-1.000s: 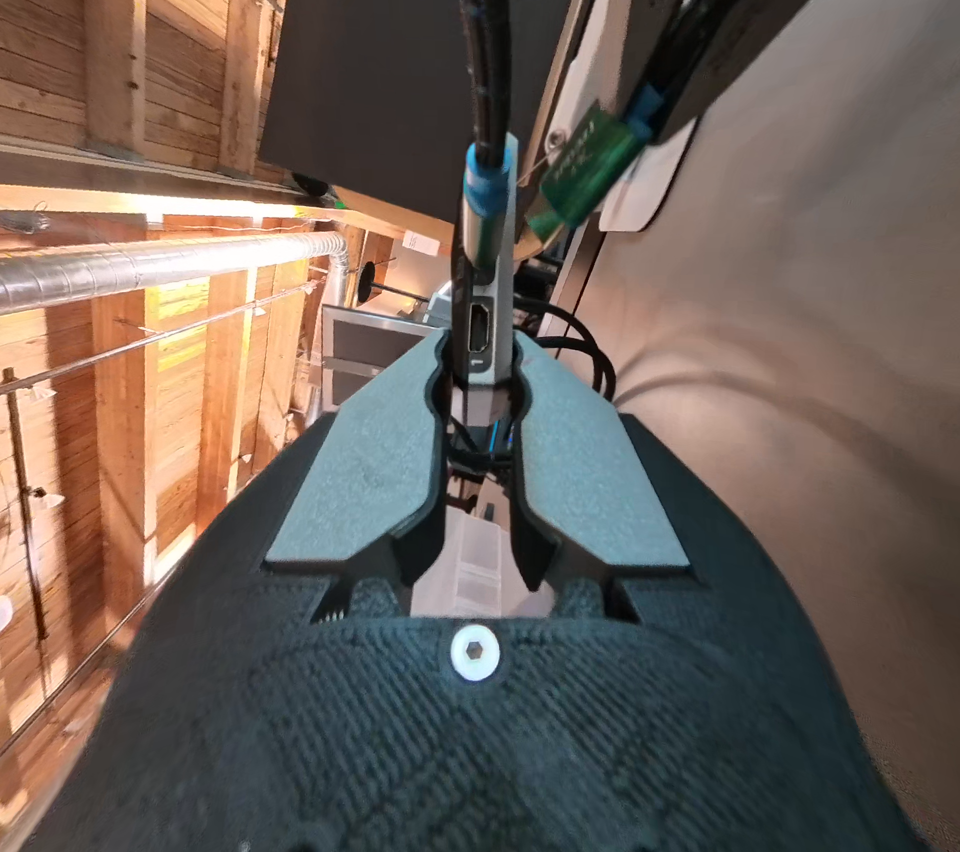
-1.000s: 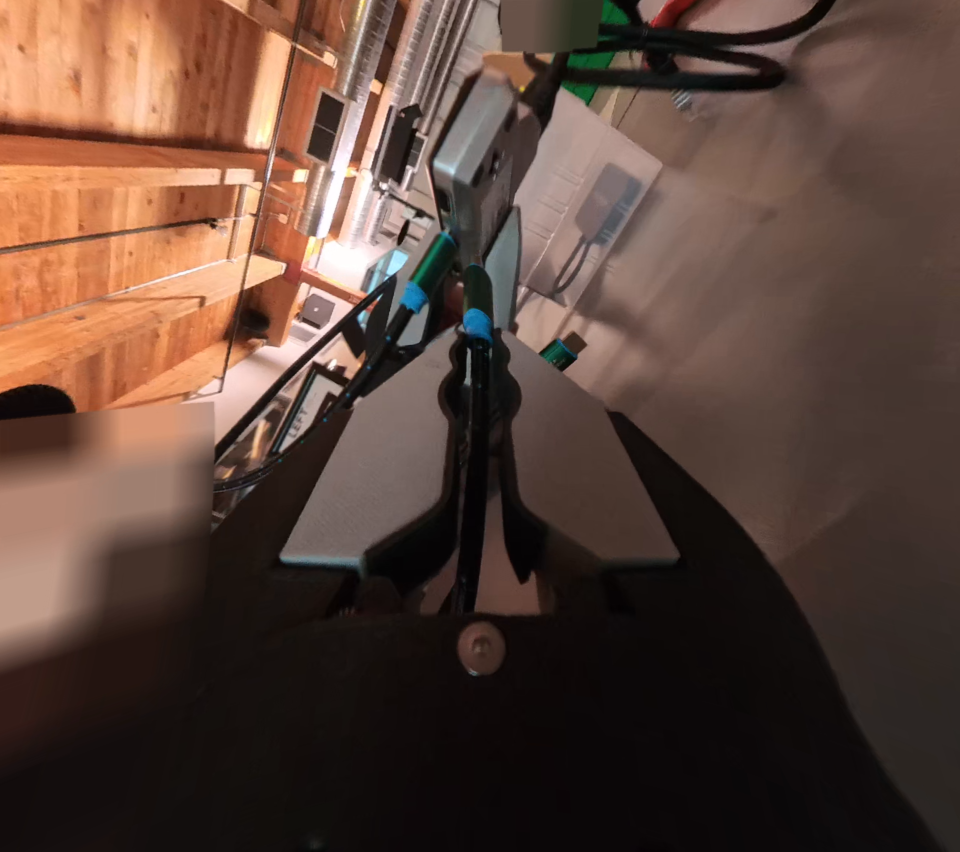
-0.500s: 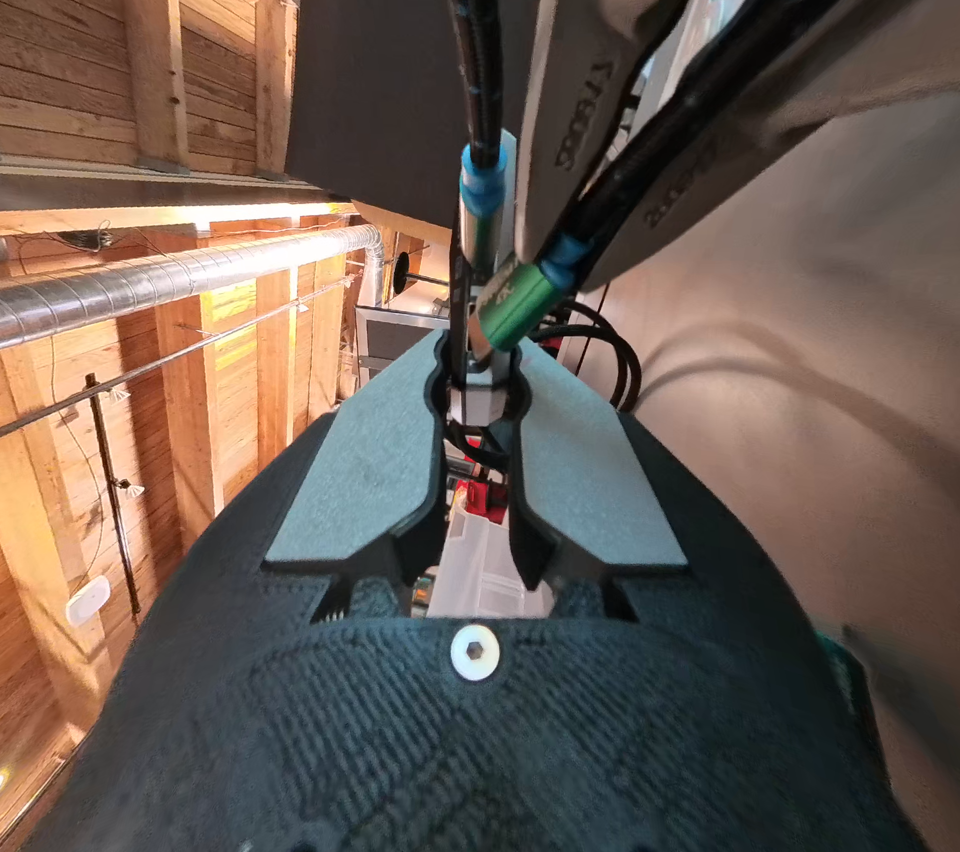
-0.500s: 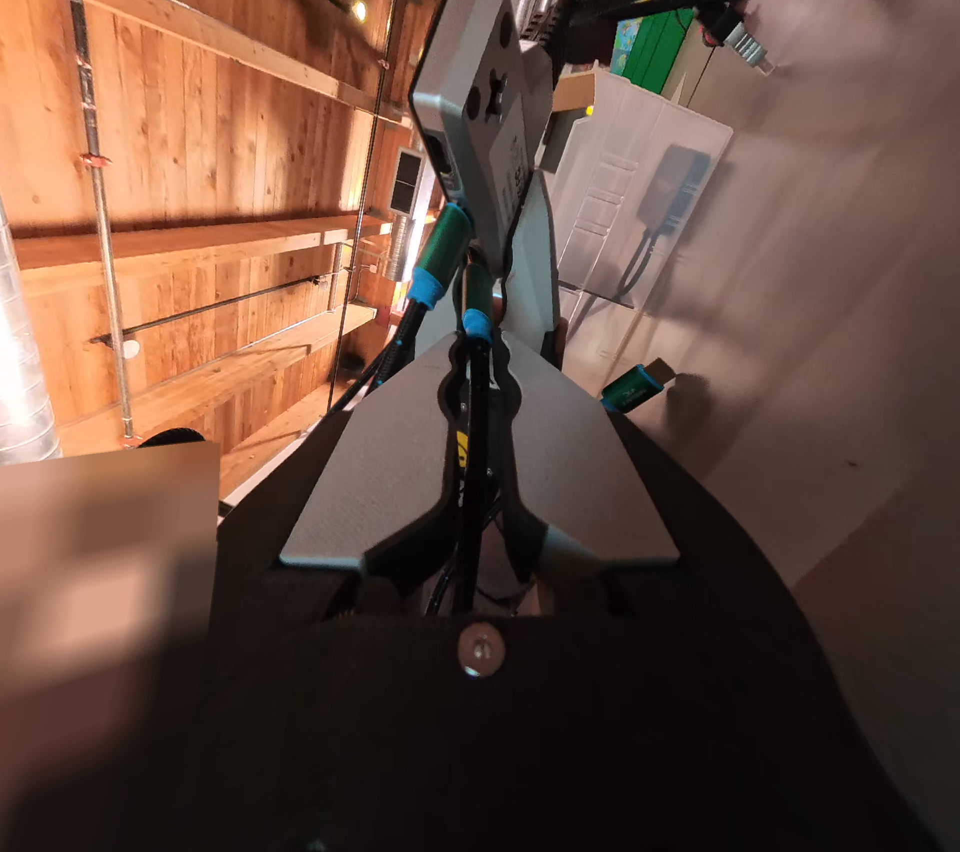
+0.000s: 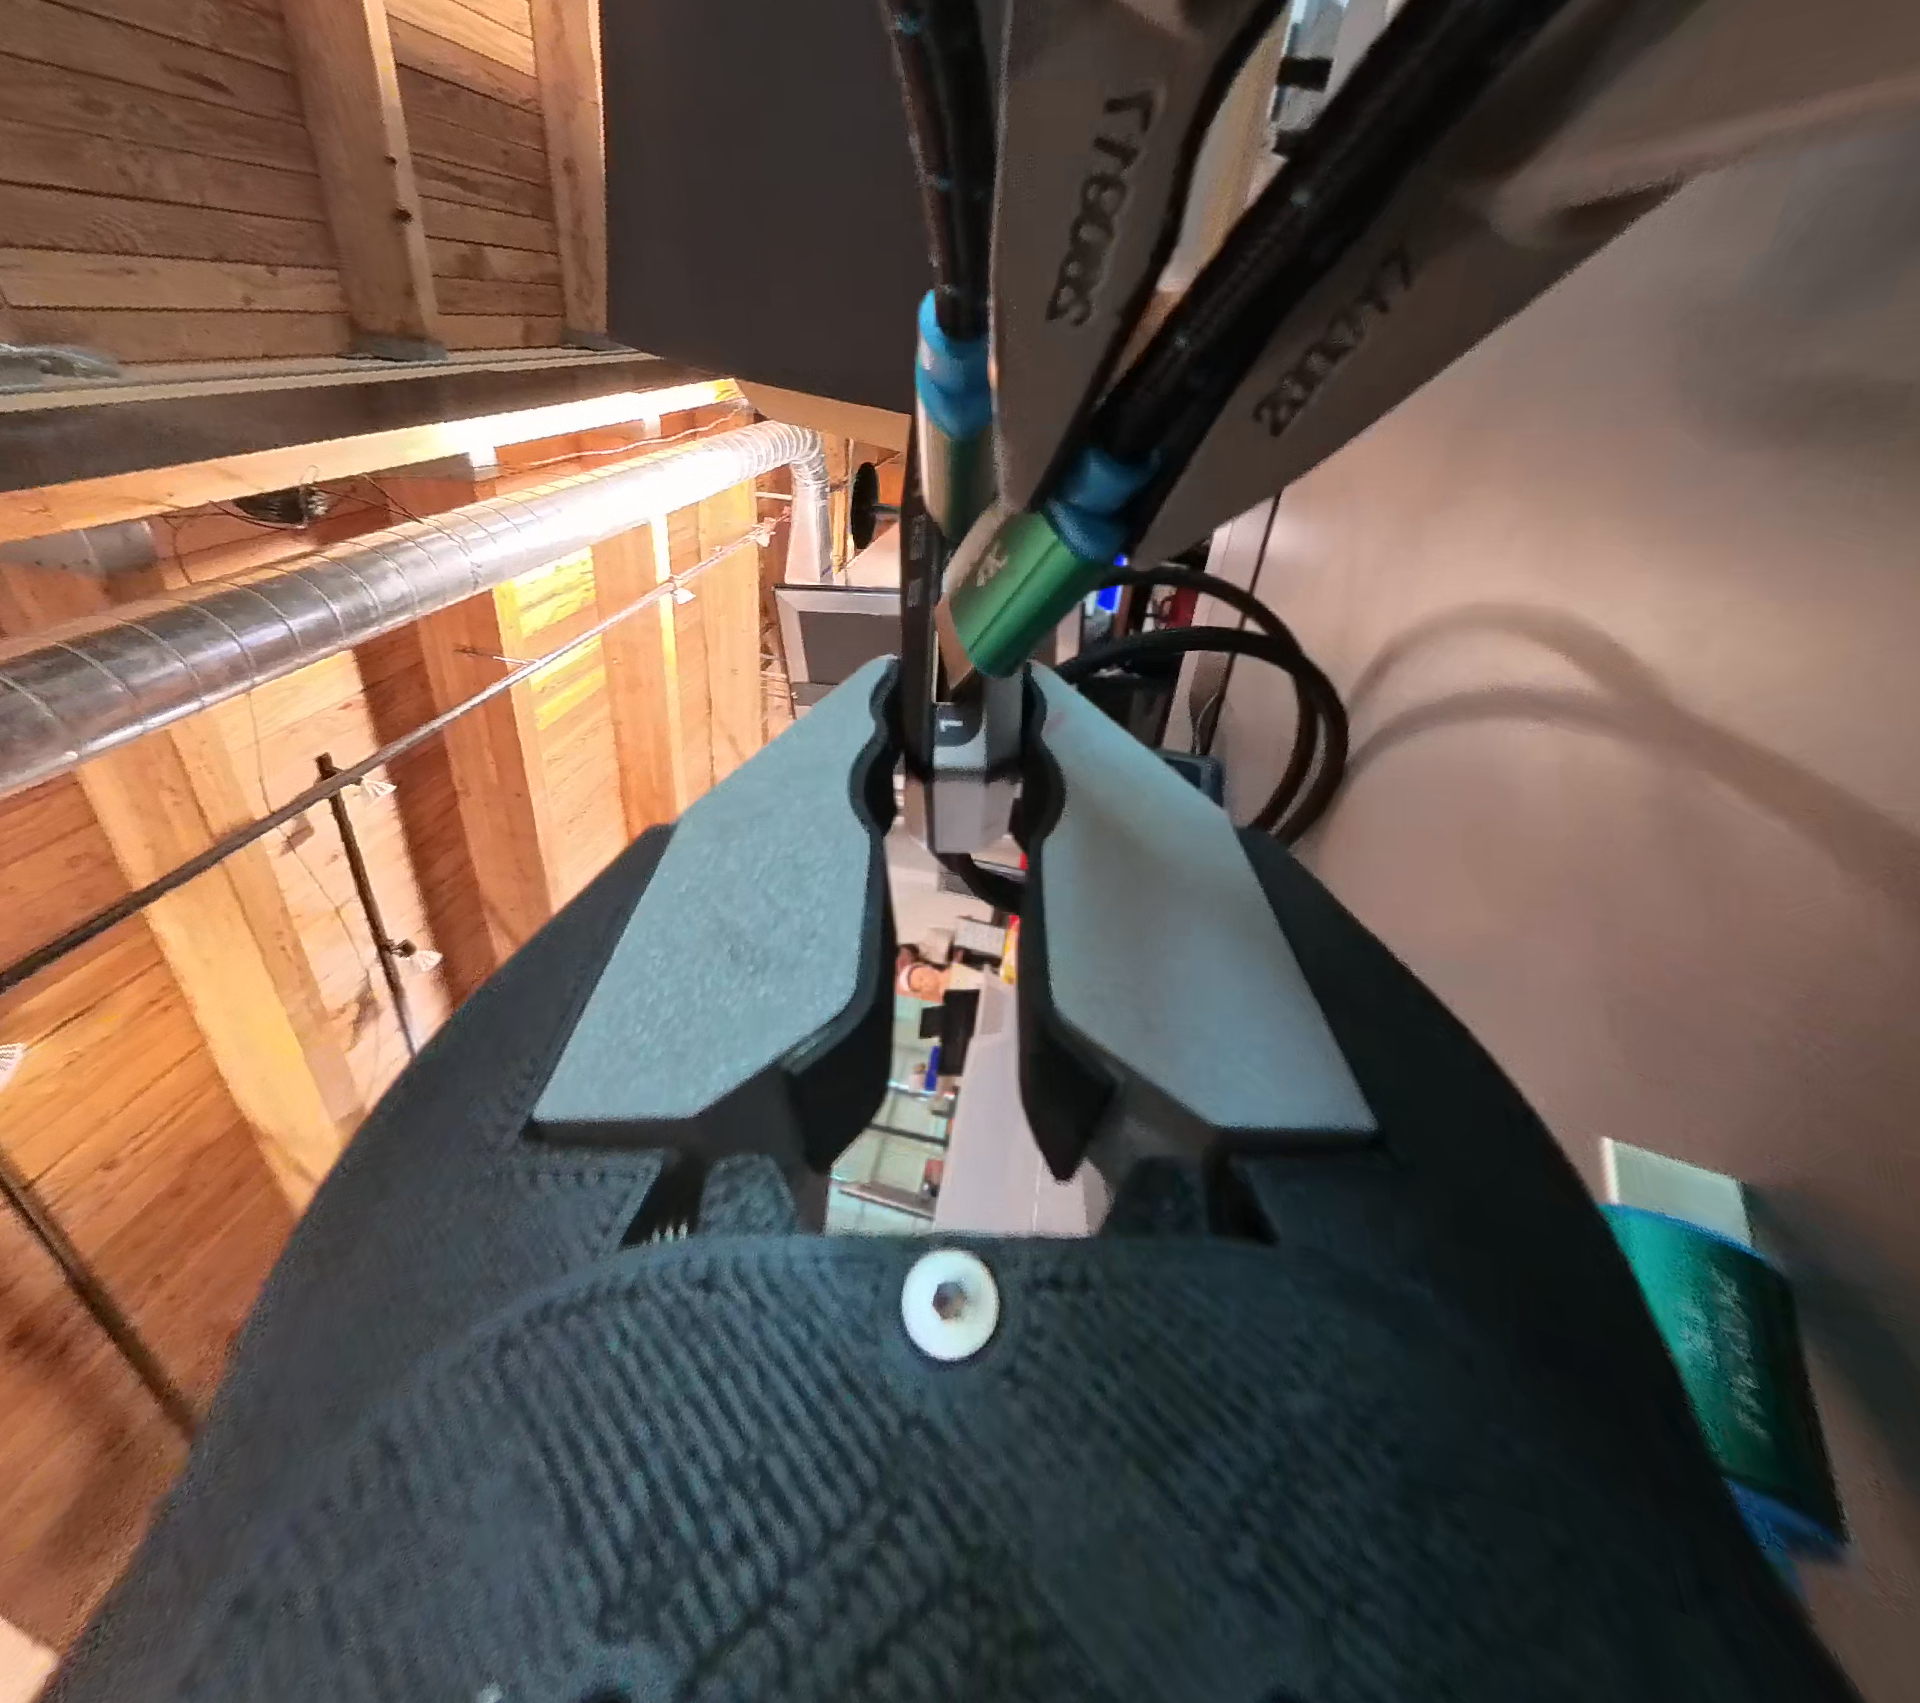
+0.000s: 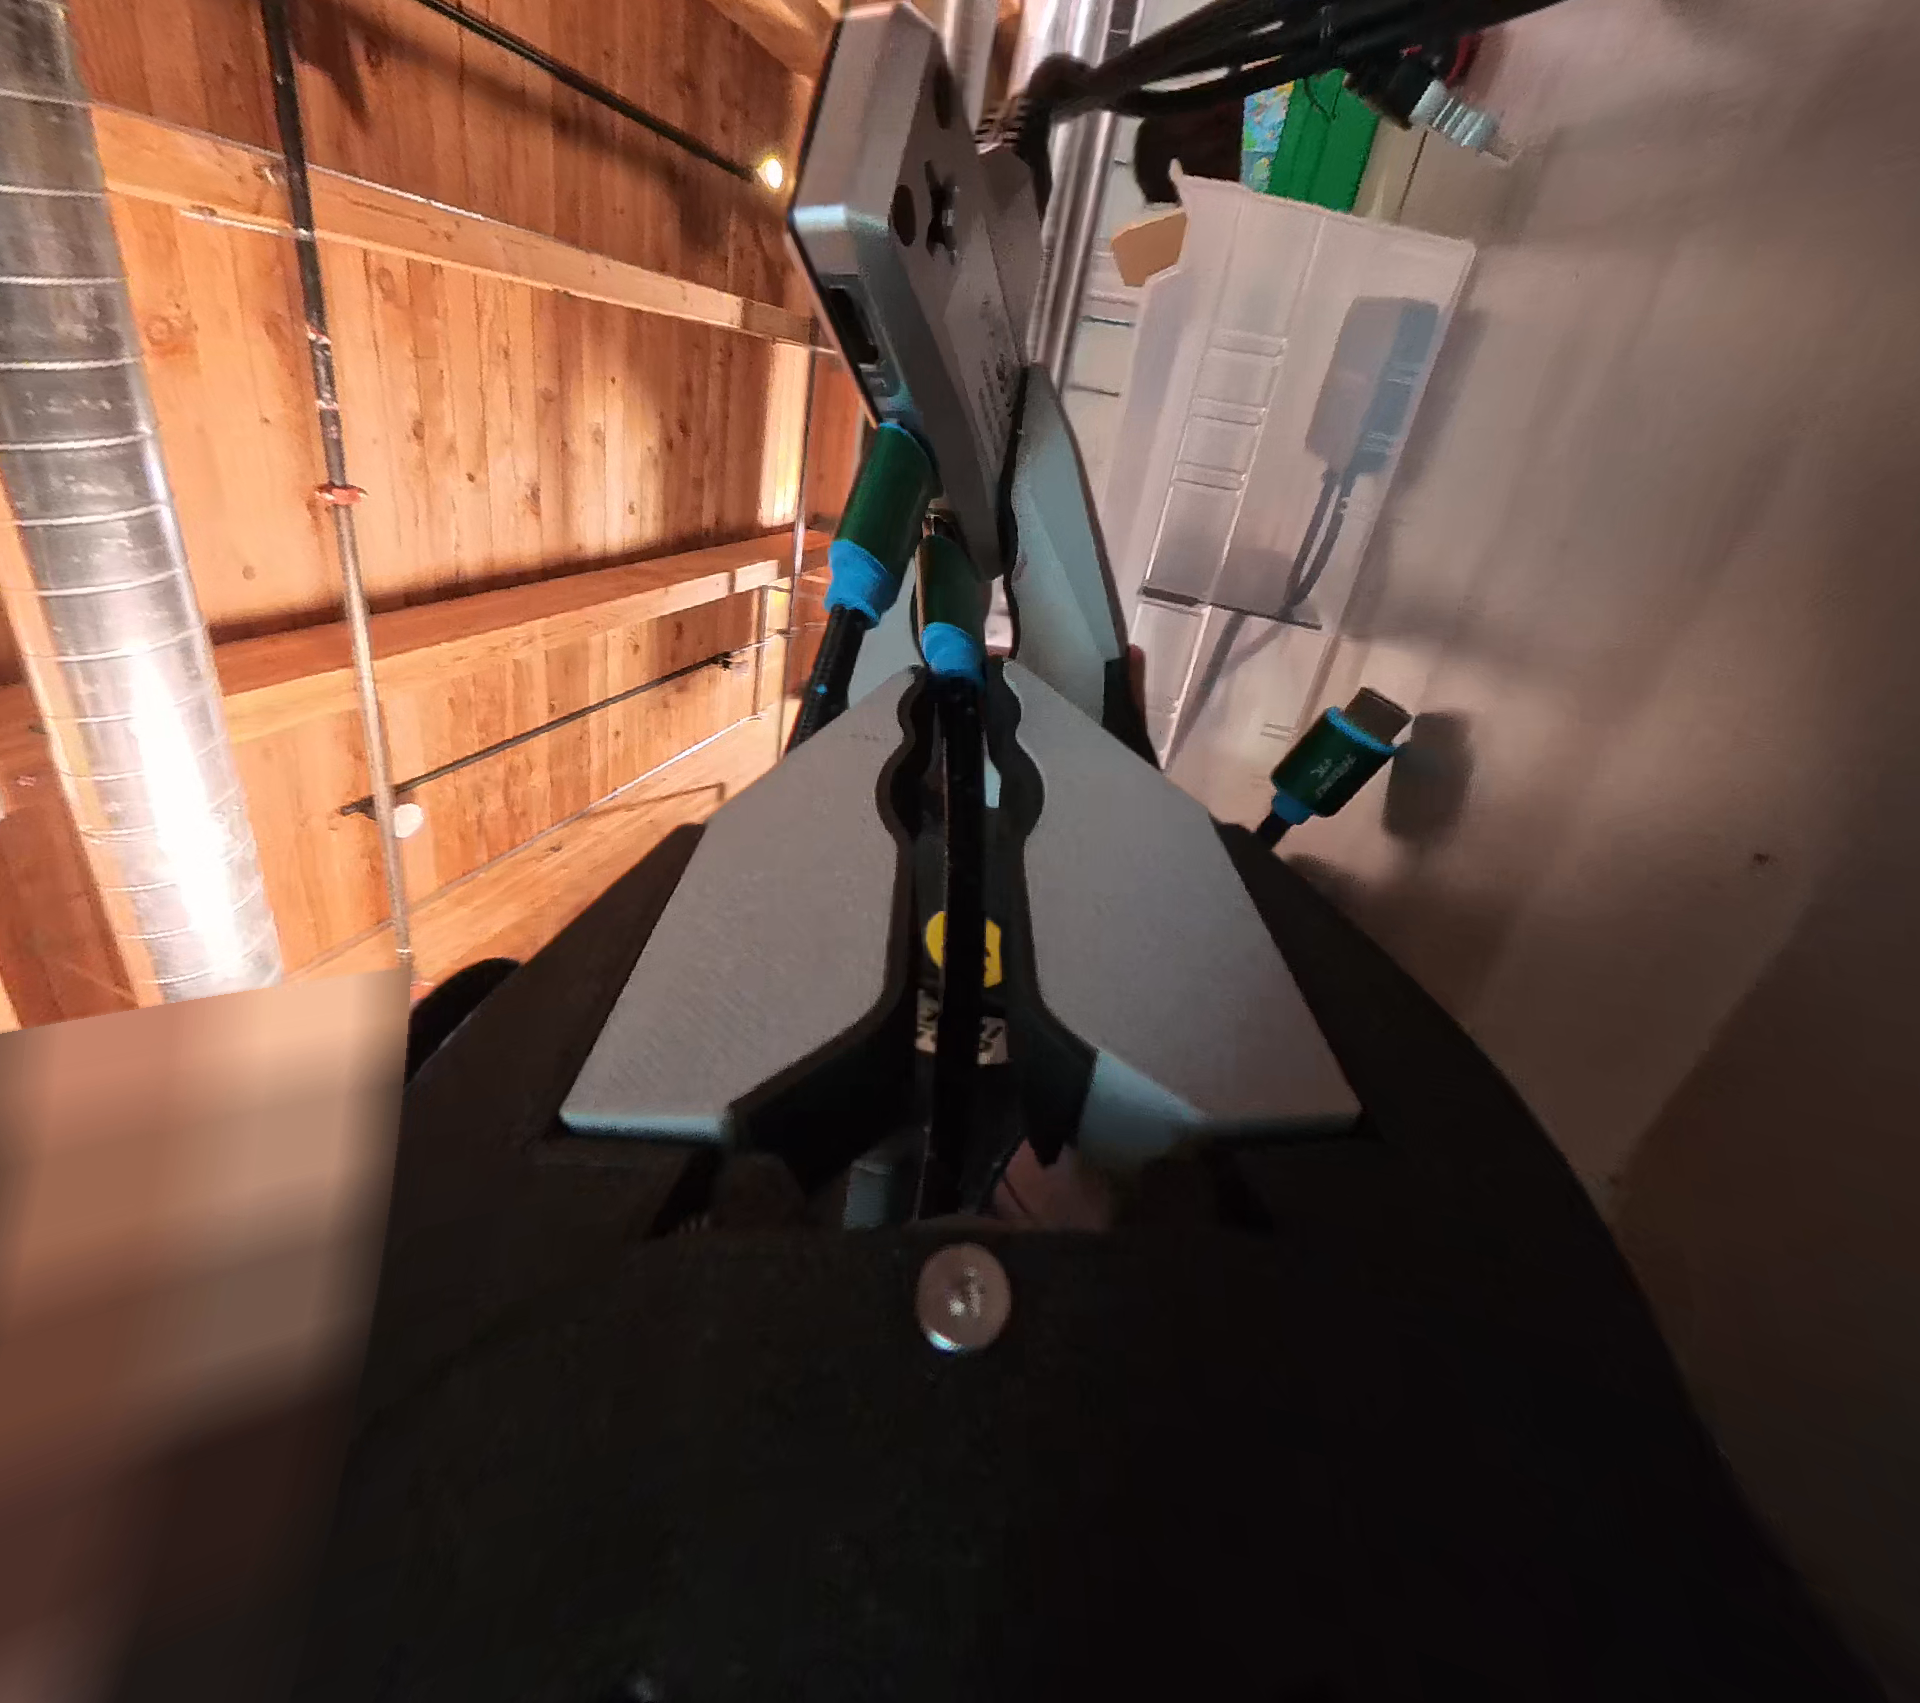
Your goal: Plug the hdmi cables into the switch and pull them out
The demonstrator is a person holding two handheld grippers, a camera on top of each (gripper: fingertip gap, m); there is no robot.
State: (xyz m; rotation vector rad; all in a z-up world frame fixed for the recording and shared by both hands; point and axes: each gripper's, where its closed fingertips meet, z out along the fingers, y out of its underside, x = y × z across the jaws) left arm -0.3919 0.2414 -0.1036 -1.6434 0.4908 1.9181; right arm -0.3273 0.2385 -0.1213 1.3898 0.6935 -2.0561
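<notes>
My left gripper (image 5: 961,718) is shut on the grey metal switch (image 5: 956,786), held up off the table. One green HDMI plug with a blue collar (image 5: 951,448) sits in the switch. My right gripper (image 6: 956,687) is shut on the black cable (image 6: 956,832) of a second green plug (image 6: 948,583). In the left wrist view that plug (image 5: 1018,599) slants down with its tip at the switch's port edge, beside the first plug. I cannot tell how far it is in. The right wrist view shows the switch (image 6: 925,282) with the first plug (image 6: 883,495) in it.
A third green HDMI plug (image 6: 1335,765) lies loose on the beige table (image 6: 1662,510). A clear plastic box (image 6: 1278,406) stands behind it. Black cables (image 6: 1351,32) and a grey network plug (image 6: 1455,121) lie farther back. Black cable loops (image 5: 1278,697) lie past the switch.
My right gripper has brought the second green plug from up and to the right down to the switch's free port. The switch stays in my left gripper.
</notes>
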